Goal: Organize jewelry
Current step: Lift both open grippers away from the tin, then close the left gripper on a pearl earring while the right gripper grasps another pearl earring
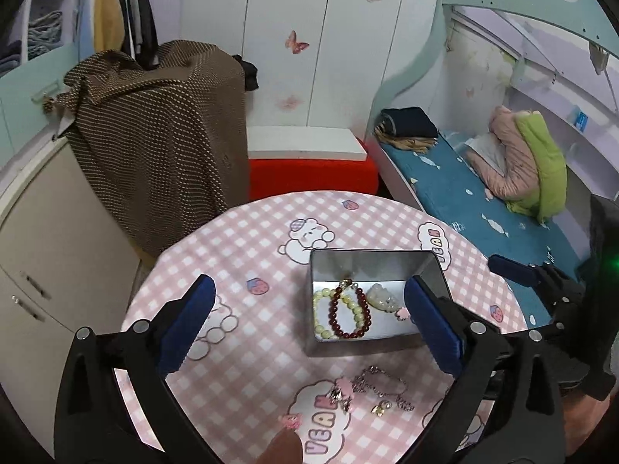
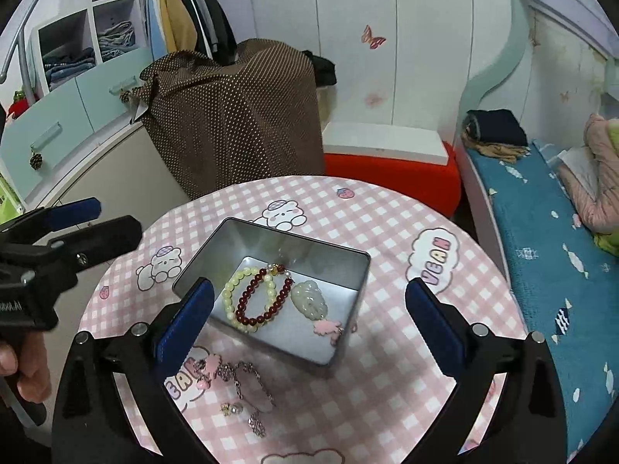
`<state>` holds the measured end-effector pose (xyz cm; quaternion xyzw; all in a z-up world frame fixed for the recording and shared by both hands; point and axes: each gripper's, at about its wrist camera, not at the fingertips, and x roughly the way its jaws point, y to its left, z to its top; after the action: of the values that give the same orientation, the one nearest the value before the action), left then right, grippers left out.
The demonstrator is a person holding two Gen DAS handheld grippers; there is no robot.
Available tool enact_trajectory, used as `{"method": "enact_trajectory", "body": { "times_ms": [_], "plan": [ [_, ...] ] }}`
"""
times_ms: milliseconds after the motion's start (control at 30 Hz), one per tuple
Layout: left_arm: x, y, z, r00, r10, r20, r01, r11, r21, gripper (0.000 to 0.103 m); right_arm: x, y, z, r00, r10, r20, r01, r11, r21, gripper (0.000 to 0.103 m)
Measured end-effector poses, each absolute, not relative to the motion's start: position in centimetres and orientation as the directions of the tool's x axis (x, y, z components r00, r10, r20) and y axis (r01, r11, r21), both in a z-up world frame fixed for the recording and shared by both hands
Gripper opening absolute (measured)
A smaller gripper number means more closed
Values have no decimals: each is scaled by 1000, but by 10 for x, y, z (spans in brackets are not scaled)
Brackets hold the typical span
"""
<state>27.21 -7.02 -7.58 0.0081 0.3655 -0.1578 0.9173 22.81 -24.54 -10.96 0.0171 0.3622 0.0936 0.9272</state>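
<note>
Two grippers: both hang over the round table [image 1: 240, 232], angled down toward it, each carried by a person's hand.
Left gripper [image 1: 309, 317]: jaws spread wide, nothing between the blue pads; its right pad sits in front of the tin's right wall in the left wrist view.
Right gripper [image 2: 309, 313]: jaws spread wide, pads pressing on nothing; the tin shows in the gap between them.
Tin [image 2: 201, 259]: open metal box on the pink checked cloth, near the table's middle.
In the tin: a cream bead bracelet [image 2: 232, 290] and a dark red bead bracelet [image 2: 247, 305] overlapping on the left; a pale carved pendant [image 2: 309, 301] just right of them; a pink charm [image 2: 327, 326] at the near right corner.
On the cloth: a silver chain [image 2: 247, 379] with a pink charm at its left end, lying just near of the tin; small earrings [image 2: 230, 409] beside it; one more pink piece [image 1: 290, 421] at the near edge, left.
Far side: a brown dotted cloth [image 1: 162, 123] draped over furniture; a bed [image 1: 464, 193] on the right.
</note>
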Motion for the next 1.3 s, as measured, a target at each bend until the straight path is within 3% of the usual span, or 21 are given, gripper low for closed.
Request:
{"method": "enact_trajectory", "body": {
  "times_ms": [433, 833, 1000, 1233, 1300],
  "plan": [
    [220, -40, -72, 748, -174, -641, 203, 979, -28, 98, 178, -243, -103, 752, 133, -645, -100, 991, 87, 95],
    [176, -5, -126, 706, -100, -701, 142, 990, 2, 98, 146, -234, -151, 684, 118, -720, -133, 990, 37, 95],
    [170, -2, -152, 663, -104, -741, 153, 988, -2, 98, 143, -222, -169, 651, 147, -745, -176, 983, 40, 89],
    [165, -16, -176, 616, -118, -778, 204, 979, 13, 98, 149, -204, -181, 610, 173, -773, -228, 973, 38, 53],
    [167, -21, -181, 604, -126, -787, 219, 976, 12, 98, 152, -200, -185, 594, 192, -781, -248, 967, 49, 49]
  ]
}}
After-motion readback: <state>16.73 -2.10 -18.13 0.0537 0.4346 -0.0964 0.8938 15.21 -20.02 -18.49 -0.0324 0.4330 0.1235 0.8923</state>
